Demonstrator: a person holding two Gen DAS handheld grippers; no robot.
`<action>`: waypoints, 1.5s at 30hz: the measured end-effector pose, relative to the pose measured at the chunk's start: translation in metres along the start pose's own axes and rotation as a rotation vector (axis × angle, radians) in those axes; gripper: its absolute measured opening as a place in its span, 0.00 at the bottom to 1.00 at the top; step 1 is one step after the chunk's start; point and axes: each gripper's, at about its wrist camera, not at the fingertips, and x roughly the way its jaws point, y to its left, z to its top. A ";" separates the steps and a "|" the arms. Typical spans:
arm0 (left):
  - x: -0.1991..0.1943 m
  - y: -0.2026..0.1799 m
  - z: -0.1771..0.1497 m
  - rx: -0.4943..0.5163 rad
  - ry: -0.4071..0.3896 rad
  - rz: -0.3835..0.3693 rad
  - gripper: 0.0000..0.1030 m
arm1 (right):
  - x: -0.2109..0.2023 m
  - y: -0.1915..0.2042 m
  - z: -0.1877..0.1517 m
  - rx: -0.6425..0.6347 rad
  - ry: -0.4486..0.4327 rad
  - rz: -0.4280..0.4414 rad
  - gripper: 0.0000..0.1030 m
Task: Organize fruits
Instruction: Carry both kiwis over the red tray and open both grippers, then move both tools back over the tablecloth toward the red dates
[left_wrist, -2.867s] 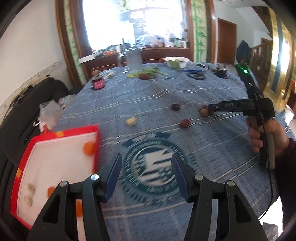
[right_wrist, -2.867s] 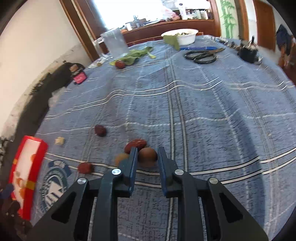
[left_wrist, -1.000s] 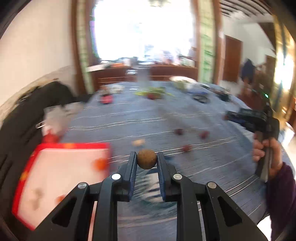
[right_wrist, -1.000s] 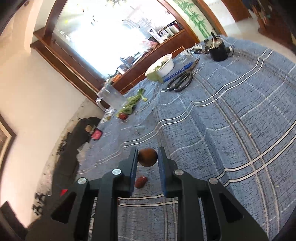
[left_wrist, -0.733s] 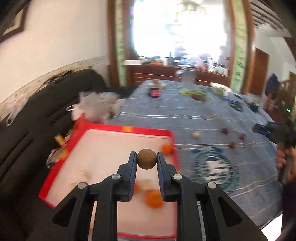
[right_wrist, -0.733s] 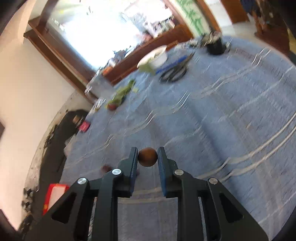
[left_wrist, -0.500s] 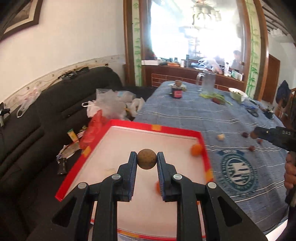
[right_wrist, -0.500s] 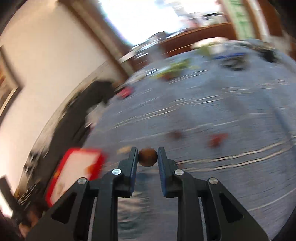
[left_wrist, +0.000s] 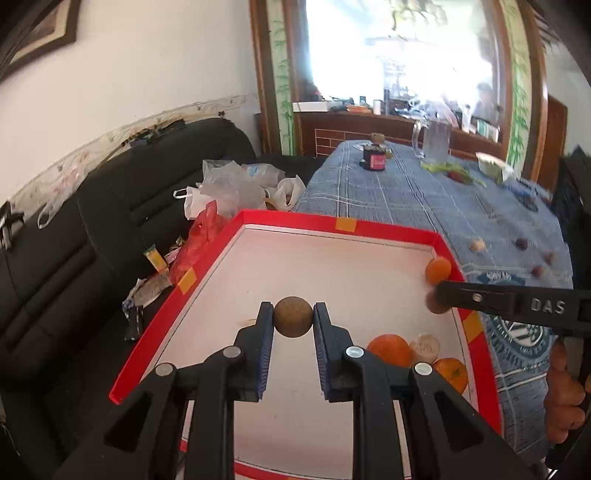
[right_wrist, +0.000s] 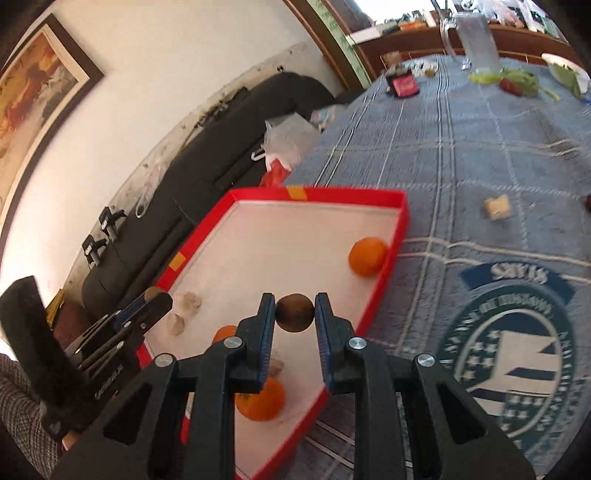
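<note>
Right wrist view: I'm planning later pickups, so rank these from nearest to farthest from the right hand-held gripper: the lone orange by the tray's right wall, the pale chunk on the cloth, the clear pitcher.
From the right hand-held gripper:
1. Lone orange, inside the red tray, against its right wall.
2. Pale chunk, on the blue cloth beyond the tray.
3. Clear pitcher, at the table's far end.

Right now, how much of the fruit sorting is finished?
Done: three oranges already lie in the red tray. In hand: each hand-held gripper, left and right, holds a round brown fruit over the tray. Left: several small fruits on the blue tablecloth.
</note>
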 end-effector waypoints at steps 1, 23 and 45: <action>0.001 0.000 -0.001 0.007 0.001 -0.004 0.20 | 0.003 0.003 0.001 -0.002 0.005 -0.004 0.23; -0.004 -0.012 -0.004 -0.006 0.033 -0.001 0.52 | -0.015 0.007 -0.003 -0.027 -0.042 -0.023 0.24; -0.090 -0.165 -0.007 0.239 -0.078 -0.265 0.72 | -0.224 -0.094 -0.062 0.183 -0.417 -0.211 0.39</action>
